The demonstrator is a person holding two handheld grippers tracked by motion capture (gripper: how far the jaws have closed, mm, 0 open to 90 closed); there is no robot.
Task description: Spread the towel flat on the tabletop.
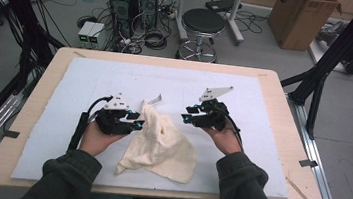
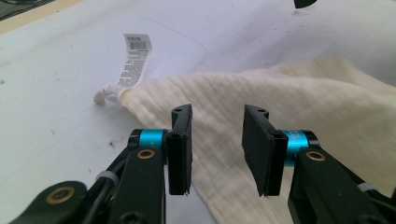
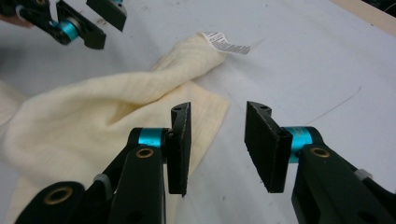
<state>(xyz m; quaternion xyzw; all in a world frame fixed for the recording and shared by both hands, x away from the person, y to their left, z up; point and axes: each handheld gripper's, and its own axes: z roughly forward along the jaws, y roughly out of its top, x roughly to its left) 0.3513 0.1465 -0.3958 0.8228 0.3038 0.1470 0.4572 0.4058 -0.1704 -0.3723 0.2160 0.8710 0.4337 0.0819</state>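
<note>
Left claw (image 2: 218,154) apart, empty, above cream cloth (image 2: 280,102); tag (image 2: 133,60) beyond.

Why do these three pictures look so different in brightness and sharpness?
High view: dim and soft, the cloth pale against the white mat. Left gripper view: bright, washed-out mat, label print blurred. Right gripper view: jaws sharp, the far left gripper softer.

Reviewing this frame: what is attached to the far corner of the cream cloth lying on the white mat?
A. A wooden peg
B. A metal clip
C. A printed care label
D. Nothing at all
C. A white printed label with a barcode sticks out from the bunched corner of the cream cloth; the right gripper view shows it at that same corner, lying flat on the white mat.
</note>
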